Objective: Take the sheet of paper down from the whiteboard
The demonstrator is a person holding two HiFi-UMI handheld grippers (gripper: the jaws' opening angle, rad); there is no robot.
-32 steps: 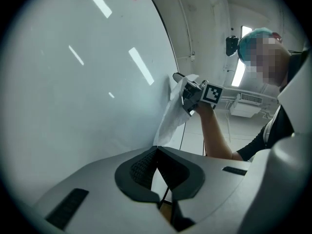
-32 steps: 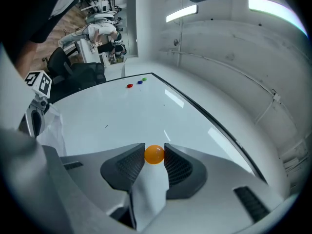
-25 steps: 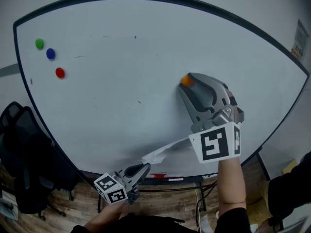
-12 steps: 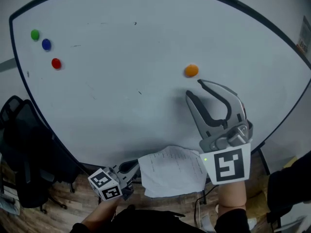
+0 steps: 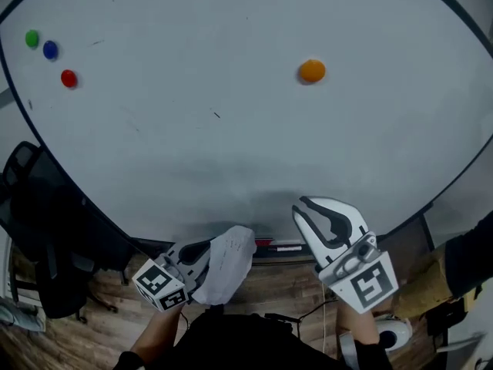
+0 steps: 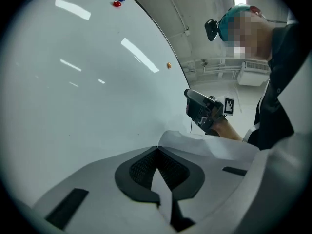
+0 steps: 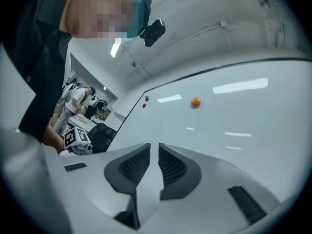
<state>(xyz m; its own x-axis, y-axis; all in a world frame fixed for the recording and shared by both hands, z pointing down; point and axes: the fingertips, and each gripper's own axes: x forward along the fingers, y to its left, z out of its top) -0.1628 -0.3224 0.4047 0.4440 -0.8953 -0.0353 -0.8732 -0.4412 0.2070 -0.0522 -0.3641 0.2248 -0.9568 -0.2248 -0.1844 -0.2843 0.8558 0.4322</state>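
Whiteboard (image 5: pixel 231 129) fills the head view, with an orange magnet (image 5: pixel 312 71) at 1 o'clock, three small magnets (image 5: pixel 50 49) at 10 o'clock and wide bare surface between. At 7 o'clock, below its lower edge, the left gripper (image 5: pixel 199 253) points level, fingers clamped on the crumpled sheet of paper (image 5: pixel 229 260), which is off the board. At 5 o'clock the right gripper (image 5: pixel 302 205) tilts slightly up, its fingers just closed to a slim gap, nothing between them.

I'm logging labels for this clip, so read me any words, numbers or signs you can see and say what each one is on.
None can be read.
Sheet of paper: no print legible, too blurred.
Left marker cube and right marker cube: coded black-and-white squares, no letters.
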